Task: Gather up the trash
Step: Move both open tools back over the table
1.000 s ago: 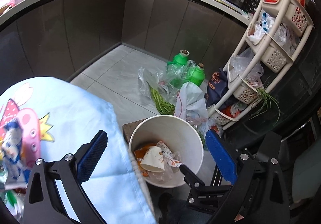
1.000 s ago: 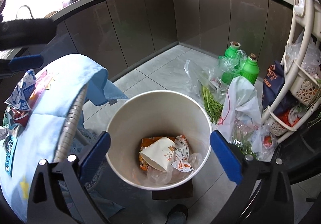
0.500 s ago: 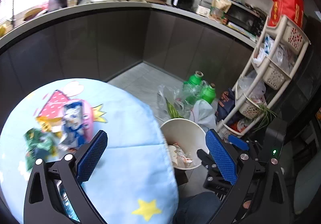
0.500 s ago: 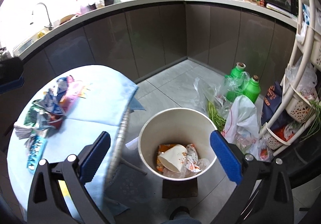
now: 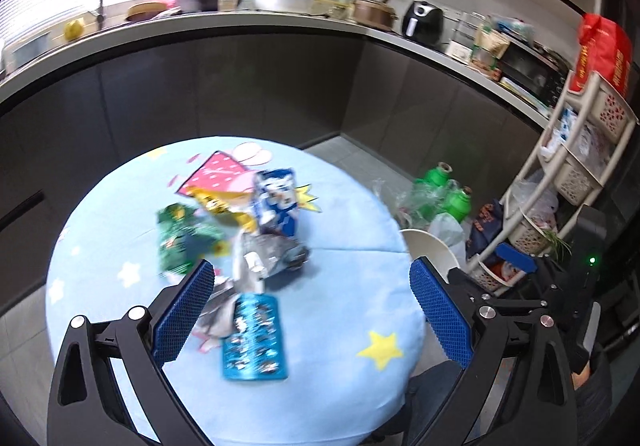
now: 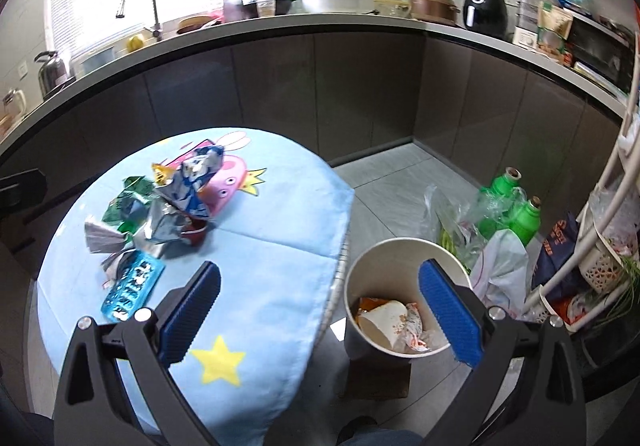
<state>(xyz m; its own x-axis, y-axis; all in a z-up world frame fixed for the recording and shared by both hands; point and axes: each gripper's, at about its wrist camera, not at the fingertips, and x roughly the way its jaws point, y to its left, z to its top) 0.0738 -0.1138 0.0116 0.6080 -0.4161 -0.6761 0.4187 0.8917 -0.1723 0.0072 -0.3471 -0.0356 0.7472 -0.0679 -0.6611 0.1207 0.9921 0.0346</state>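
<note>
Both grippers are hanging wide open and empty as I am looking down: my left gripper point(image 5: 310, 316) is hovering over the near part of the round table point(image 5: 340, 386) with its pale blue cartoon cloth, and my right gripper point(image 6: 320, 312) is straddling the table's edge and the white bin point(image 6: 360, 278) on the floor just beside it. Going from the biggest thing down, the table is carrying the whole heap of wrappers point(image 5: 240, 230) near its middle, the bin is already holding a paper cup point(image 6: 382, 322) and some crumpled packets, and the flat turquoise packet point(image 5: 256, 338) is lying nearest me, between my left fingers in the picture but not touched. What I am worrying about is this: the wrappers are light, crinkled and overlapping, so closing on one is likely to drag or flick its neighbours toward the rim, and the loose cloth could bunch under a low pinch; a flat packet may also slip out on the way to the bin. My left view is blurring and showing only a sliver of the bin's rim behind its right finger, so I am not judging the drop from it; my right view is showing the bin's contents and the gap between table and bin clearly, though it is seeing the heap off to one side.
</note>
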